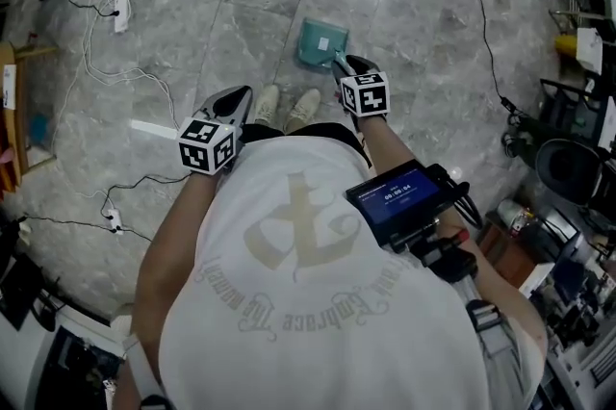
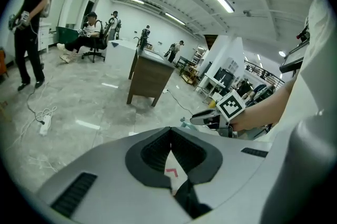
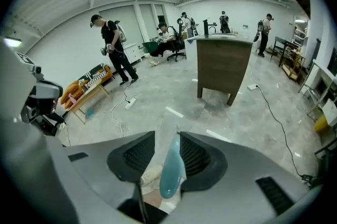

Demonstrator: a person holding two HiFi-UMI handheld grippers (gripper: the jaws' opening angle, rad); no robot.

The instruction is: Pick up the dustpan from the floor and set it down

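a: how does the right gripper stand?

b: its jaws are apart, with the dustpan's teal handle between them. the handle lies against one pad with a gap at the other, so it isn't clamped. the left gripper is pressed together on nothing, off to the side.

a: and the dustpan itself?

b: it's on the grey floor, just ahead of the person's shoes, with its handle pointing back toward the right gripper.

a: so how to finish this well?

b: i'd judge it as good as set down. draw the right gripper straight back along the handle with the jaws wide, so no pad drags it and tips the pan.

a: the count?

b: one dustpan, two grippers, two shoes, and two power strips on white cables.
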